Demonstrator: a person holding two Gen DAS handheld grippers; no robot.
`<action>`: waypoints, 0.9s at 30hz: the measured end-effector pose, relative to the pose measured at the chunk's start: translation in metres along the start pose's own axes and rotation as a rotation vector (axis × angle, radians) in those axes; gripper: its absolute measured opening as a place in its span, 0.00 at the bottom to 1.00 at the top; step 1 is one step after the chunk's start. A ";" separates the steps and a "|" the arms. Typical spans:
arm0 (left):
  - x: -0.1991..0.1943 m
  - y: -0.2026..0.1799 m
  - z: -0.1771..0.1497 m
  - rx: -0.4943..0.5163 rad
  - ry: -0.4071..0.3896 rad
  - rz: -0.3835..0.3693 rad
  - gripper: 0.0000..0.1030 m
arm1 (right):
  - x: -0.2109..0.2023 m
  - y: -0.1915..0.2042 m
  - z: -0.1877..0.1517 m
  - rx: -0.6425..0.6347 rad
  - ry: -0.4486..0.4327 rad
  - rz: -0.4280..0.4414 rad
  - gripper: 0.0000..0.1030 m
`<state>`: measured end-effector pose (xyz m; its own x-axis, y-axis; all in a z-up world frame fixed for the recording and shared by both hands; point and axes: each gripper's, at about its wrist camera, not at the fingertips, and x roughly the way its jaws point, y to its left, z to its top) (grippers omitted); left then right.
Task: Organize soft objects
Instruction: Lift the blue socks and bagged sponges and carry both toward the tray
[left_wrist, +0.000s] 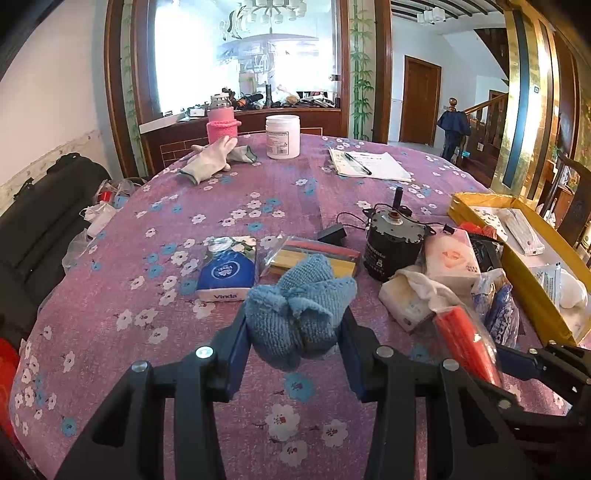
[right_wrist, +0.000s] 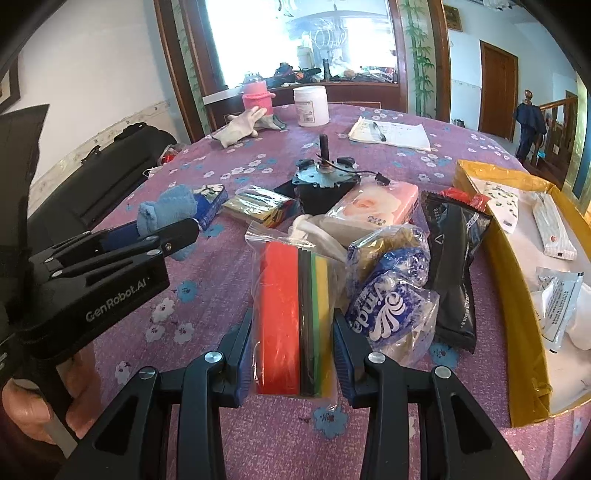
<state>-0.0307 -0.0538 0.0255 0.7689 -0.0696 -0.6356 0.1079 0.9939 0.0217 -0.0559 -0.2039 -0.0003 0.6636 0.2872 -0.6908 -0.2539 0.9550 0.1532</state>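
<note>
My left gripper (left_wrist: 293, 325) is shut on a blue knitted cloth (left_wrist: 299, 310) and holds it just above the purple flowered tablecloth (left_wrist: 122, 295); it also shows in the right wrist view (right_wrist: 166, 212). My right gripper (right_wrist: 293, 332) has its jaws on both sides of a clear bag of coloured sponges (right_wrist: 291, 317), which also shows in the left wrist view (left_wrist: 467, 341). White gloves (left_wrist: 210, 158) lie at the table's far side. Tissue packs (left_wrist: 227, 273) (right_wrist: 388, 306) lie on the table.
A yellow box (right_wrist: 517, 321) with white packets stands at the right. A black motor (left_wrist: 391, 243), a pink tissue pack (right_wrist: 373, 206), a black packet (right_wrist: 454, 266), a second sponge bag (left_wrist: 317, 256), a white jar (left_wrist: 282, 136), a pink bottle (left_wrist: 221, 122) and papers (left_wrist: 369, 166) crowd the table.
</note>
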 end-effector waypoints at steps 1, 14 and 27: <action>-0.001 0.000 0.000 0.001 0.000 0.001 0.42 | -0.002 -0.001 0.000 0.003 -0.005 0.005 0.39; -0.012 -0.008 0.011 0.007 -0.003 0.018 0.42 | -0.038 -0.016 0.000 0.032 -0.096 0.055 0.39; -0.022 -0.028 0.019 0.045 -0.022 0.002 0.42 | -0.060 -0.039 0.002 0.077 -0.154 0.061 0.39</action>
<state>-0.0384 -0.0815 0.0534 0.7825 -0.0703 -0.6187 0.1346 0.9892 0.0578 -0.0841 -0.2583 0.0369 0.7502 0.3467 -0.5631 -0.2460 0.9367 0.2490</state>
